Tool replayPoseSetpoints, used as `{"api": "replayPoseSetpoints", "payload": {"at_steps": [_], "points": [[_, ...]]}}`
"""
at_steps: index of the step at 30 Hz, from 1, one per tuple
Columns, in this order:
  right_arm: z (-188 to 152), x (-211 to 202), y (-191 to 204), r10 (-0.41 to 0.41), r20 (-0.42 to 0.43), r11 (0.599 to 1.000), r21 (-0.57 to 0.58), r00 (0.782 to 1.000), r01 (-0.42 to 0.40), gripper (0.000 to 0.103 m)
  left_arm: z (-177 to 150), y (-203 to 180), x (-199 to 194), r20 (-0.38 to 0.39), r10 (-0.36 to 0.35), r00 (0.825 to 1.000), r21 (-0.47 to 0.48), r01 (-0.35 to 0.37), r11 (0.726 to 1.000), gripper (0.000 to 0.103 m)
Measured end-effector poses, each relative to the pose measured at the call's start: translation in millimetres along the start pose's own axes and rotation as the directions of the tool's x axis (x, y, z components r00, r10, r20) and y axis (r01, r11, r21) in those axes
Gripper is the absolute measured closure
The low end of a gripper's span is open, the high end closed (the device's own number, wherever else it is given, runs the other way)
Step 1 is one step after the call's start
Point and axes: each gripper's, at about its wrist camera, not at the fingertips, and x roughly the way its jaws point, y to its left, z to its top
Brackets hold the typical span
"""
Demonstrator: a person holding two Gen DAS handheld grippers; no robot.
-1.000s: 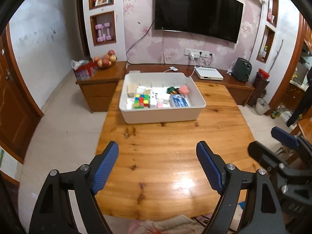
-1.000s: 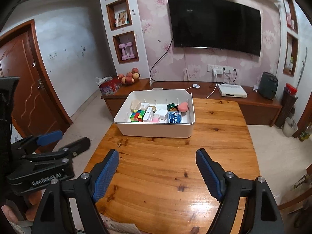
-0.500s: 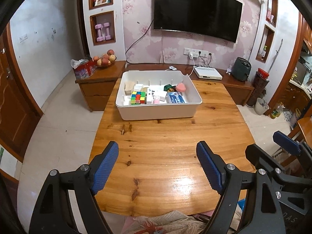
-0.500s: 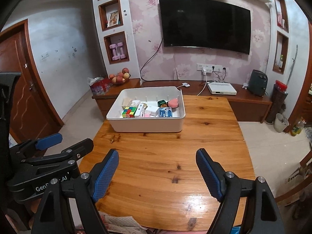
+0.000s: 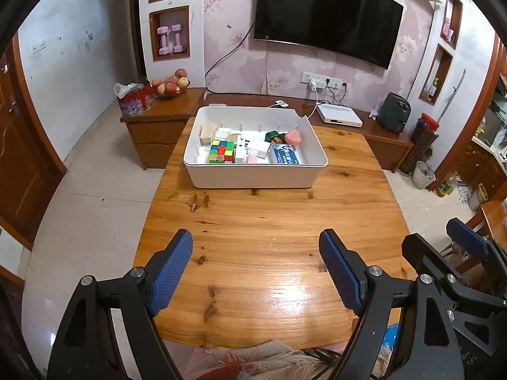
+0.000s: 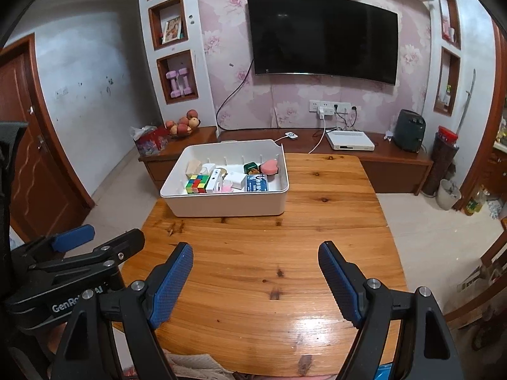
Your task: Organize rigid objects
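Note:
A white bin (image 5: 253,175) (image 6: 228,201) stands at the far end of the wooden table (image 5: 269,237) (image 6: 269,253). Inside it lie a colourful puzzle cube (image 5: 221,152) (image 6: 197,184), a blue box (image 5: 285,158) (image 6: 257,183), a pink heart-shaped piece (image 5: 294,136) (image 6: 269,167), a green box (image 5: 273,135), a wooden block (image 5: 207,131) and white pieces. My left gripper (image 5: 256,272) hangs open over the near part of the table with nothing between its fingers. My right gripper (image 6: 255,280) is likewise open and empty, well short of the bin.
A low wooden cabinet (image 5: 158,117) behind the table carries a fruit bowl (image 5: 171,87) and a red gift bag (image 5: 134,101). A television (image 6: 323,38) hangs on the wall. A dark bin (image 5: 423,142) and a white bucket (image 6: 448,193) stand at right. Patterned fabric (image 5: 259,361) lies below the near table edge.
Both views have drawn back and tilted up a little, so the bin now looks farther away and more of the near table edge shows. Both grippers stayed open.

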Motion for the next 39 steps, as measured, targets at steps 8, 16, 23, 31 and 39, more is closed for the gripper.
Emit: {"api": "replayPoseSetpoints", "payload": {"at_steps": [8,16,23,31,39], "points": [[4,2,-2,-0.003,0.005,1.0,-0.002,1.0,0.003,0.021,1,-4,3,0.004,0.012,1.0,0.006,-0.012,1.0,0.019],[4,12,-9,0.016,-0.034,1.0,0.021,0.999,-0.015,0.021,3,-5,6,-0.006,0.013,1.0,0.006,-0.013,1.0,0.019],[4,12,-10,0.018,-0.039,1.0,0.023,0.999,-0.017,0.021,4,-2,8,-0.01,0.012,1.0,0.007,-0.012,1.0,0.019],[4,12,-10,0.014,-0.037,1.0,0.023,0.999,-0.013,0.021,4,0,10,-0.011,0.013,1.0,0.007,-0.013,1.0,0.019],[3,11,-11,0.019,-0.038,1.0,0.025,0.999,-0.018,0.021,4,-1,10,-0.008,0.015,1.0,0.009,-0.015,1.0,0.019]]}}
